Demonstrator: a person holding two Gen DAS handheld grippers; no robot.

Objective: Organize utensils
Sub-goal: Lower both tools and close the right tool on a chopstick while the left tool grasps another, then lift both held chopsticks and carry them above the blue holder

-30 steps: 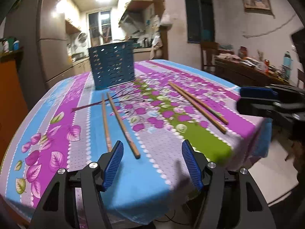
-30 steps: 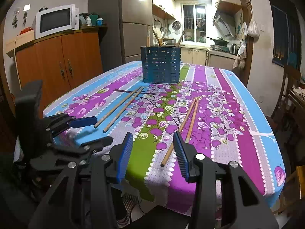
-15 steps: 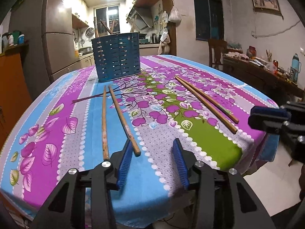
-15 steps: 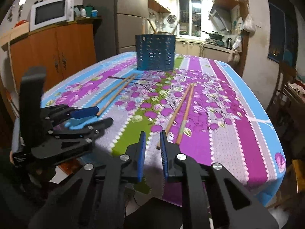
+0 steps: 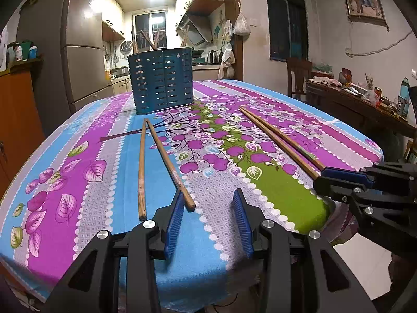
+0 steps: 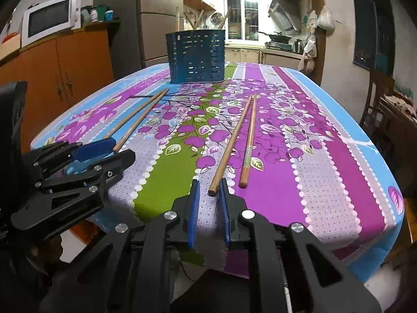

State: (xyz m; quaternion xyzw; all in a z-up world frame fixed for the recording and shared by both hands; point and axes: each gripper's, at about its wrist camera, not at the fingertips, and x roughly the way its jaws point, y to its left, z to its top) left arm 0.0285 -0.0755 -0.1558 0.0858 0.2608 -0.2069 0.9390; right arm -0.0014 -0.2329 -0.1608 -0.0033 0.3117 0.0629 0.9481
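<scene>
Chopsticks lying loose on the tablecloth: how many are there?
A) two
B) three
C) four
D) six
C: one pair of chopsticks lies in front of the left gripper, and a second pair lies in front of the right gripper, which makes four.

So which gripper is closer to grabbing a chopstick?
Probably the right gripper: a chopstick end lies just between its open fingertips. The left gripper has its chopstick beside one finger.
</scene>
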